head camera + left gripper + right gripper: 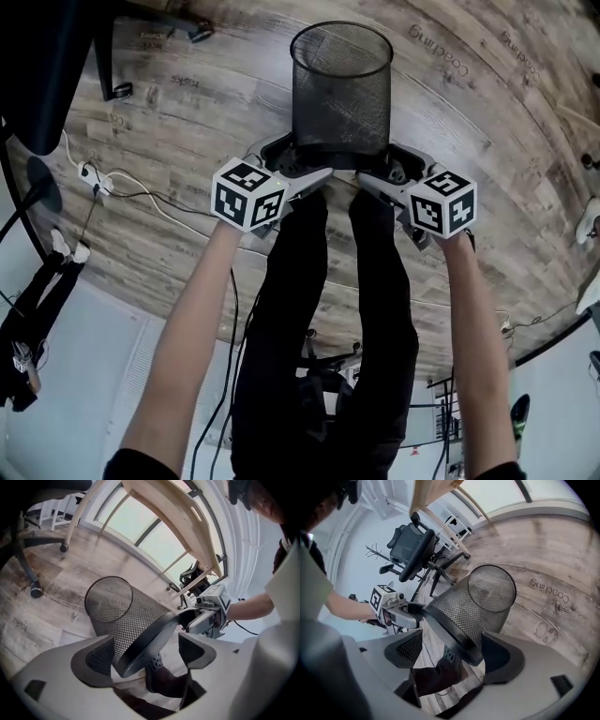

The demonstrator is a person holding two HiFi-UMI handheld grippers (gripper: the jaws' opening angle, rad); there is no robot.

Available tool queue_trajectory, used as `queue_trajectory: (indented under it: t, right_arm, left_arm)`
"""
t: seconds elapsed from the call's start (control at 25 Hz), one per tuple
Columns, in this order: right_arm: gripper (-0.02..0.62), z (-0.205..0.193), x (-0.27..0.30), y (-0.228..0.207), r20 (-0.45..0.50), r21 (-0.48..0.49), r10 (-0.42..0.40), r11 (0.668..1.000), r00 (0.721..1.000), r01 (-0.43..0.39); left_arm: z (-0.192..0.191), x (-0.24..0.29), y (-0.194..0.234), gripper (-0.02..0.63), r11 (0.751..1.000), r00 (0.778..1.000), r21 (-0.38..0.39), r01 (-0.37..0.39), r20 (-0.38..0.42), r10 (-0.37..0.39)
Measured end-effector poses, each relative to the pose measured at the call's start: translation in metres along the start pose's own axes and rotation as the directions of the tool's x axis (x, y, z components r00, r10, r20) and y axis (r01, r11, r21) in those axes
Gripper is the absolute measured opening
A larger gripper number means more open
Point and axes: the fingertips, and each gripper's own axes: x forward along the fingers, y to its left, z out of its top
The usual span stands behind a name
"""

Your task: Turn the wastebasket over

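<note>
A black wire-mesh wastebasket (342,94) stands on the wooden floor in front of the person's feet. Its solid black band (342,157) is at the floor end; the end that faces up looks closed with mesh. My left gripper (298,167) flanks the band on the left and my right gripper (389,173) on the right. In the left gripper view the band (150,639) lies between the spread jaws of the left gripper (145,656), with gaps to both pads. The right gripper (452,656) likewise straddles the band (454,634) without pressing on it. Both are open.
The person's black trousers (319,309) and a dark shoe (161,679) are just behind the basket. A white cable and plug strip (98,180) lie on the floor at the left. An office chair (412,545) and a wooden table frame (164,508) stand beyond.
</note>
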Motion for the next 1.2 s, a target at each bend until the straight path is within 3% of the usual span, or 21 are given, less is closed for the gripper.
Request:
queue_trajectory:
  t: [0.16, 0.32, 0.8, 0.96, 1.2]
  right_arm:
    - [0.374, -0.003, 0.008, -0.006, 0.002, 0.000, -0.026, 1.000, 1.000, 0.026]
    - [0.374, -0.001, 0.022, -0.024, 0.024, 0.004, -0.064, 0.998, 0.998, 0.064]
    - [0.373, -0.007, 0.073, -0.061, 0.018, -0.021, -0.092, 0.996, 0.996, 0.092]
    - [0.373, -0.008, 0.075, -0.059, 0.013, -0.019, -0.080, 0.997, 0.997, 0.080]
    - [0.373, 0.000, 0.063, -0.058, 0.000, -0.008, -0.060, 0.998, 0.998, 0.060]
  left_arm:
    - [-0.019, 0.009, 0.003, 0.431, 0.999, 1.000, -0.049, -0.019, -0.001, 0.019]
    - [-0.022, 0.027, 0.017, 0.431, 0.991, 0.995, -0.120, -0.062, 0.068, 0.070]
    - [-0.036, 0.089, 0.062, 0.413, 0.983, 0.985, -0.080, -0.166, 0.025, 0.169]
    - [-0.038, 0.088, 0.064, 0.413, 0.984, 0.987, -0.074, -0.159, -0.007, 0.159]
    - [-0.031, 0.088, 0.057, 0.414, 0.975, 0.986, -0.144, -0.167, -0.002, 0.169]
